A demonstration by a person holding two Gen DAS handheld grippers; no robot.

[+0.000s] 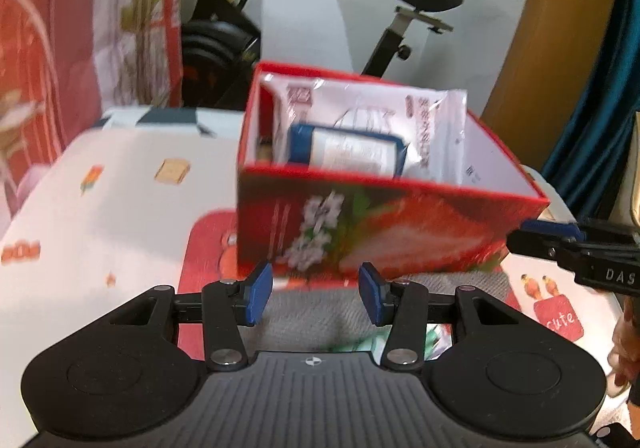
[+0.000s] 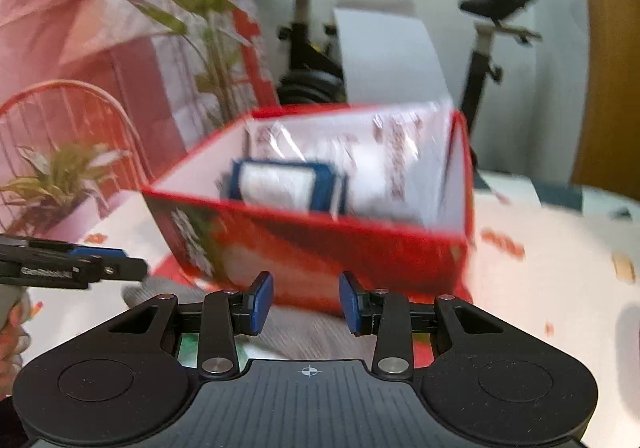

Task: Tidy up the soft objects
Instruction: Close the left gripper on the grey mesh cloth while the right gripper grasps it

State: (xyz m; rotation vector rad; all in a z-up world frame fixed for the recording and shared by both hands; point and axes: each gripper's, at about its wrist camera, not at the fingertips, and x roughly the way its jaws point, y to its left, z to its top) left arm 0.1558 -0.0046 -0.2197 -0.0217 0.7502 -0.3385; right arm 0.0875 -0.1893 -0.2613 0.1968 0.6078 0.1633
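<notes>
A red box printed with strawberries and flowers stands open on the table. Inside it lean a large white packet and a smaller blue-edged pack. A grey cloth lies flat in front of the box. My left gripper hovers over this cloth, open, with nothing pinched between its blue pads. My right gripper is likewise open above the cloth. Each gripper shows in the other's view, the right one at the box's right corner and the left one at its left.
A red printed mat lies under the box on a white patterned tablecloth. Behind the table stand an exercise bike, a leafy plant and a red wire chair. A person's hand shows at the right edge.
</notes>
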